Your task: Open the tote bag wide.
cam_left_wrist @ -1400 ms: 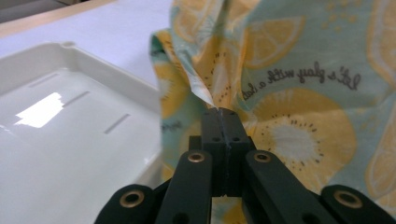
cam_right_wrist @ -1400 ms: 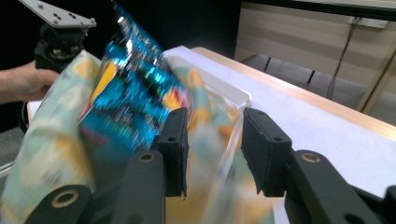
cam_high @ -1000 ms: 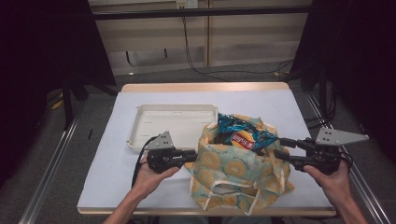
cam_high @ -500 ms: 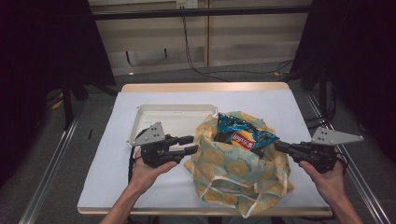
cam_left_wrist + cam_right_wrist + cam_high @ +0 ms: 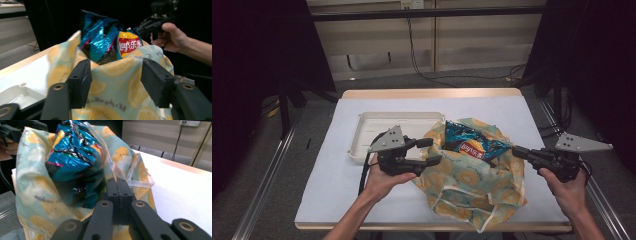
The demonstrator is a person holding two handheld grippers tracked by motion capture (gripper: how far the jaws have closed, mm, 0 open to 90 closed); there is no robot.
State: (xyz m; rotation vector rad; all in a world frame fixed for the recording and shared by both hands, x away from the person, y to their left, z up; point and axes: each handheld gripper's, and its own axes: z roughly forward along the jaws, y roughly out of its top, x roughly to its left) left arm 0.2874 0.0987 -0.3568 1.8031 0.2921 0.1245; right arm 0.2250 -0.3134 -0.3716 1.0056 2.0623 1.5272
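A pale green cloth bag with a lemon print (image 5: 472, 186) (image 5: 117, 86) (image 5: 32, 185) stands at the table's middle. A blue crisp packet (image 5: 472, 144) (image 5: 105, 37) (image 5: 72, 157) pokes out of its top. My left gripper (image 5: 428, 151) (image 5: 115, 72) hovers at the bag's left rim. Its jaws have just been opening and now stand apart, the fabric showing between them untouched. My right gripper (image 5: 516, 150) (image 5: 119, 182) is shut on the bag's right rim, with fabric on both sides of its jaws. In the left gripper view it appears far off (image 5: 150, 23).
A white plastic tray (image 5: 377, 125) (image 5: 17, 92) lies behind the left gripper, left of the bag. The table has a white cover (image 5: 332, 190), with bare cover toward the far edge and right side (image 5: 180, 185). Cables hang over the floor beyond.
My left gripper has let go of the bag's left rim, opened and risen slightly leftward. My right gripper has closed on the right rim. The bag now sags more.
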